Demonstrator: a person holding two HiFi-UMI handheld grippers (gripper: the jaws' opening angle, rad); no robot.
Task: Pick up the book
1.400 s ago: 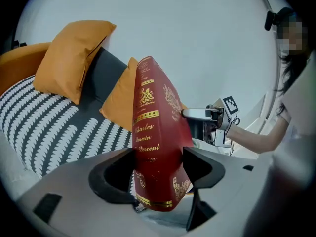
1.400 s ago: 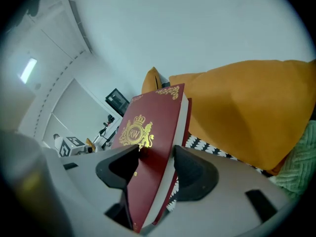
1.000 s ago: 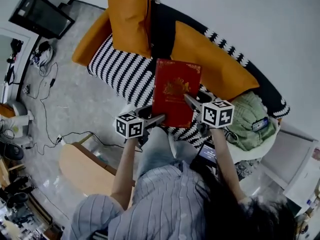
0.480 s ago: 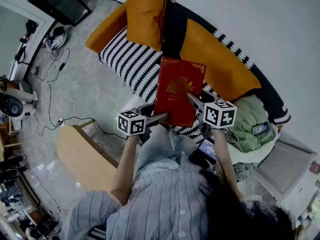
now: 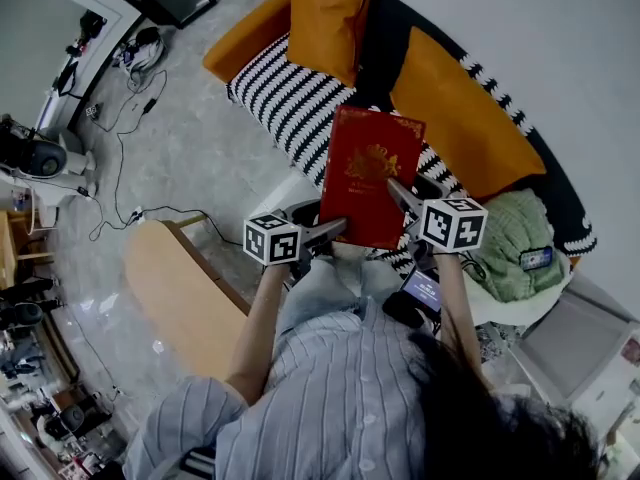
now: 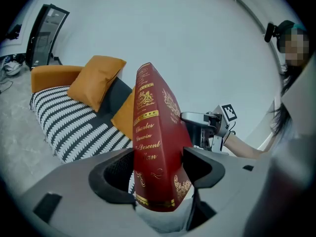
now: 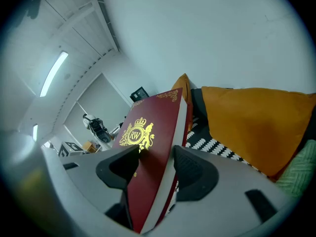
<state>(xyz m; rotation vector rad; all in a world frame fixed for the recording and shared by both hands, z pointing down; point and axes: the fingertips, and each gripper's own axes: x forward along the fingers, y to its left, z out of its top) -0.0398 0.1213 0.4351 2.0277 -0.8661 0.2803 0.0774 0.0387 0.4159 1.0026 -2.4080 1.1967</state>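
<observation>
The dark red hardback book with a gold crest (image 5: 372, 178) is at the centre of the head view, held clear of the black-and-white striped sofa seat (image 5: 290, 108). Your left gripper (image 5: 338, 230) clamps its lower left corner and your right gripper (image 5: 400, 194) its right edge. Both pairs of jaws are spread wide and press on the covers. The orange cushions (image 5: 330, 13) lie at upper centre.

I have both grippers clamped on the book (image 5: 372, 173). My left gripper (image 5: 333, 231) holds the book's lower left corner at the spine, its fingers (image 6: 114, 174) pressing a cover on each side. My right gripper (image 5: 400, 196) grips the book's right edge, fingers (image 7: 193, 174) on both covers. My left forearm (image 5: 255, 318) and right forearm (image 5: 455, 298) reach up toward the book from below it.
</observation>
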